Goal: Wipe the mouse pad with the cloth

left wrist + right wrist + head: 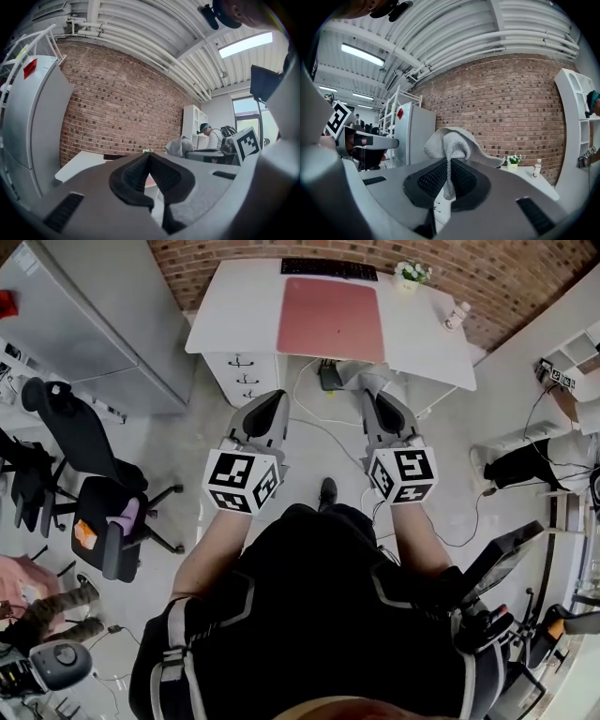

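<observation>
The pink mouse pad (329,319) lies flat on the white desk (239,306) ahead of me, a good way beyond both grippers. My right gripper (368,396) is shut on a grey cloth (451,143); the cloth bunches up above the closed jaws (450,162) and a strip hangs down between the pads. In the head view the cloth (365,381) shows at the right gripper's tip. My left gripper (275,399) is held level beside it, jaws closed together with nothing in them (149,157). Both grippers hang over the floor in front of the desk, short of its near edge.
On the desk stand a black keyboard (329,268), a small flower pot (411,274) and a bottle (457,314). A drawer unit (243,372) sits under its left side, with cables on the floor (323,427). A grey cabinet (89,320) and black office chair (105,512) stand left.
</observation>
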Demonstrator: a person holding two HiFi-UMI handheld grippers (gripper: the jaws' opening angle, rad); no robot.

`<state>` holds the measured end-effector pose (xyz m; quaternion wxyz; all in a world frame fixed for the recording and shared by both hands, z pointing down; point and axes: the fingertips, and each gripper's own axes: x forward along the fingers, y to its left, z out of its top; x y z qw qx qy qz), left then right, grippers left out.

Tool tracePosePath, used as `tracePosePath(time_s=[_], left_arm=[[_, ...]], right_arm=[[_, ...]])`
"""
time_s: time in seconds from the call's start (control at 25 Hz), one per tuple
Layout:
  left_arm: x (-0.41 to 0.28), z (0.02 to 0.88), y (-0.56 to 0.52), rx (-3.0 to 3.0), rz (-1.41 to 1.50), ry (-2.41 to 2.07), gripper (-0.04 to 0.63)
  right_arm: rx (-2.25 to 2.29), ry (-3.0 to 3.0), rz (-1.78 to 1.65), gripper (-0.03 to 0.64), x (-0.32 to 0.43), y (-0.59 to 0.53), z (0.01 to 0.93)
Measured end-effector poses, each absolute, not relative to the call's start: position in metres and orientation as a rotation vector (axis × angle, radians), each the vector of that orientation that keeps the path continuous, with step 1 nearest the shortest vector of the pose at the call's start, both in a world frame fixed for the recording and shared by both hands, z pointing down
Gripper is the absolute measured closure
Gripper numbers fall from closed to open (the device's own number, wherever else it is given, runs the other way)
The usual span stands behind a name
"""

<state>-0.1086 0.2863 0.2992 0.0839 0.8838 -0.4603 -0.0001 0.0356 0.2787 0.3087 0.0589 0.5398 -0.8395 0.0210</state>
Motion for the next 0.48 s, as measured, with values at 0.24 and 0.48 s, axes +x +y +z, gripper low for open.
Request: tracePosePath(time_s=[0.24,0.48], left_arm=[[-0.081,0.307,0.231,2.59,0.036,-1.433,0.594],[-0.035,0.315,0.196,2.588,0.099,-1.428,0.594]], right_arm=[[1.585,-2.556,0.086,0.591,0.072,0.225,0.318],[1.54,-2.565,0.094,0.591,0.103,0.189,0.327]])
